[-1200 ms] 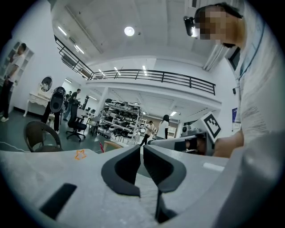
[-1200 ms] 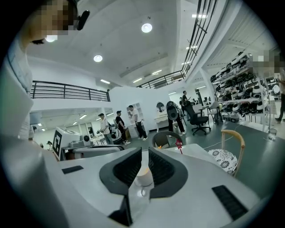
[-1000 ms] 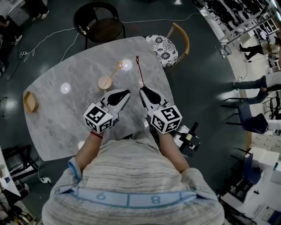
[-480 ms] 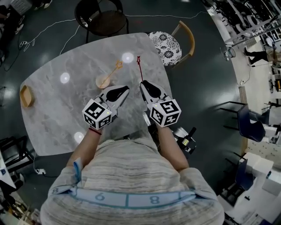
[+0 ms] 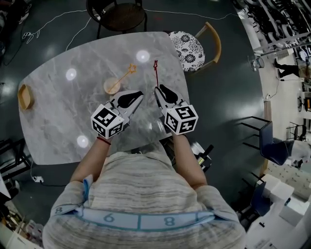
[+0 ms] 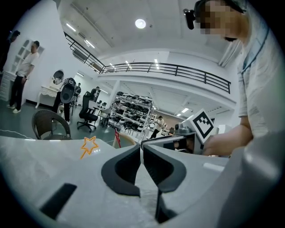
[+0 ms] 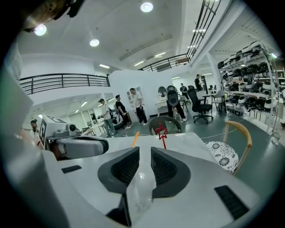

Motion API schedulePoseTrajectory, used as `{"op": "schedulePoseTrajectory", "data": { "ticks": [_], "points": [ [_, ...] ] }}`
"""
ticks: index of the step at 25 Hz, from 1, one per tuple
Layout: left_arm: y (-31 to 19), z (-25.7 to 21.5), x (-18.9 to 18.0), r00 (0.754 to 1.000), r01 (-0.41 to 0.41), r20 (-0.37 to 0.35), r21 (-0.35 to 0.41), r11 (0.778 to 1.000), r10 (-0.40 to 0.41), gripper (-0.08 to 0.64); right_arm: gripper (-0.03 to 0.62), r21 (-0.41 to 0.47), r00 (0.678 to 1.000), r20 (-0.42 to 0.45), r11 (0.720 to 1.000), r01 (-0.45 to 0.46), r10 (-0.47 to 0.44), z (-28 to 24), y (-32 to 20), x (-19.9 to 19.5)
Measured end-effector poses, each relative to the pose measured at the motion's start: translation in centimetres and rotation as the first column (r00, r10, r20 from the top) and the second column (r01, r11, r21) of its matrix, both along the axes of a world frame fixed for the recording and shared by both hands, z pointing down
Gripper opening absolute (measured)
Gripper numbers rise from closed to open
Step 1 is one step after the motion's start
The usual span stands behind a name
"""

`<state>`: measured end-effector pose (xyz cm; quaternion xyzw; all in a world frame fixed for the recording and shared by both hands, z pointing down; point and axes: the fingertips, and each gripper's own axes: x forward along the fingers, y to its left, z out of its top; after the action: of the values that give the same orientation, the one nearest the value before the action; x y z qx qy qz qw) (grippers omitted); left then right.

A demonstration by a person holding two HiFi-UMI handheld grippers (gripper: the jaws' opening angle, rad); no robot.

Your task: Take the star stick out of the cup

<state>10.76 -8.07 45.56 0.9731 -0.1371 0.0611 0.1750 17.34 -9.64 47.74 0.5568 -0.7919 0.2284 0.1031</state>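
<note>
A tan cup [image 5: 111,86] stands on the marble table [image 5: 58,116] with an orange star stick [image 5: 131,68] leaning out of it toward the far right. That orange star [image 6: 89,144] shows ahead-left of my left gripper [image 6: 141,149], whose jaws touch with nothing between them. A red star stick [image 5: 156,73] lies just beyond my right gripper [image 5: 156,88]. In the right gripper view the red star [image 7: 160,131] rises behind the right jaw, not inside the gap. My right gripper [image 7: 145,151] has a narrow empty gap. My left gripper [image 5: 141,94] sits right of the cup.
A small wooden dish [image 5: 24,96] sits at the table's left edge. A black round chair [image 5: 116,12] and a wooden chair with a patterned cushion [image 5: 192,44] stand at the far side. People stand in the room beyond.
The head view has drifted, so the table sits higher in the picture. Both grippers stay side by side near the cup and the red stick. No grip has changed.
</note>
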Motion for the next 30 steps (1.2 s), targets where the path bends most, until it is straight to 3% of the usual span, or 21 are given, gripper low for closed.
{"op": "schedulePoseTrajectory", "data": {
  "ticks": [30],
  "points": [
    [-2.5, 4.0, 1.0, 0.992, 0.115, 0.069, -0.101, 0.988, -0.109, 0.017, 0.054, -0.157, 0.981, -0.134, 0.980, 0.120, -0.142, 7.4, -5.3, 1.7]
  ]
}}
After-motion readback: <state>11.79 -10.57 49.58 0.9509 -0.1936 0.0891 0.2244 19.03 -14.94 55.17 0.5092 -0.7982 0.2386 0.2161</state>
